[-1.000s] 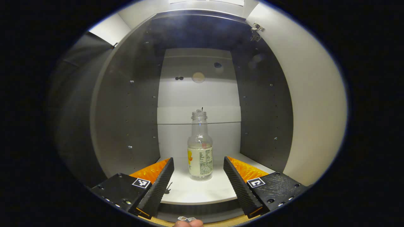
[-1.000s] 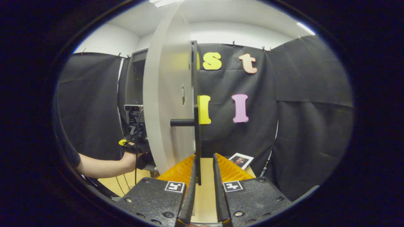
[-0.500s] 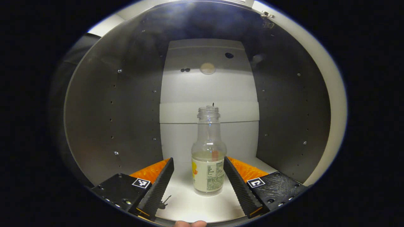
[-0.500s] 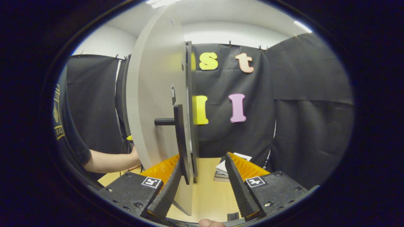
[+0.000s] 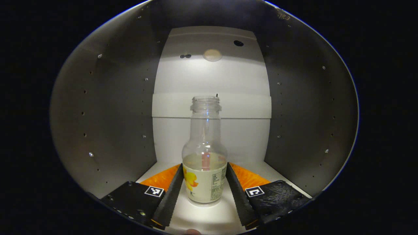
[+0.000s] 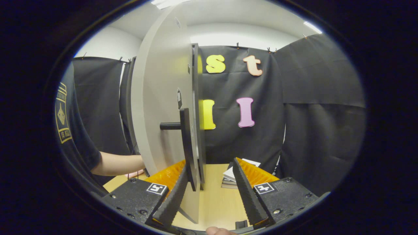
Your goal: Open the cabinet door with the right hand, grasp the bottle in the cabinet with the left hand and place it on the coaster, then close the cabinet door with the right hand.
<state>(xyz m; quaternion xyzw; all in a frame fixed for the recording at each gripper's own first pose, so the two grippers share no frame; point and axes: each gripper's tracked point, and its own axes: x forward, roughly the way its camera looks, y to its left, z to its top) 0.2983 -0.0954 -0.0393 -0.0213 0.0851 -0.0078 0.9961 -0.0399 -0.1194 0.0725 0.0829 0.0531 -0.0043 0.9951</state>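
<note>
A: Nearest in the left gripper view, what do you see?

B: The left gripper (image 5: pixel 203 192) is inside the cabinet (image 5: pixel 107 114). Its two fingers stand at a narrow gap, one on each side of the bottle (image 5: pixel 204 163). The black ribbed pads lie just at the label on both sides. I cannot tell if both really press on the glass.

A: And the bottle itself?

B: It stands upright on the white floor of the cabinet, between the fingers. It is clear glass, has no cap, and carries a pale label with a yellow picture. Some liquid shows at the shoulder level. Behind it is the white back panel (image 5: pixel 212 78) with a round vent near the top, and on both sides are the grey walls with rows of small holes.

A: Now the right gripper view, from near to far?

B: The right gripper (image 6: pixel 209 192) has its fingers spread wide. The black handle (image 6: pixel 184 147) of the cabinet door (image 6: pixel 161 98) hangs down between them, close to the left finger, and nothing is clamped. The door stands open, seen nearly edge-on.

A: What lies beyond?

B: A wooden table (image 6: pixel 215 199) with a small stack of books (image 6: pixel 230 178). At the left, a person's forearm (image 6: pixel 119 162) reaches behind the door. Farthest is the black cloth wall.
</note>
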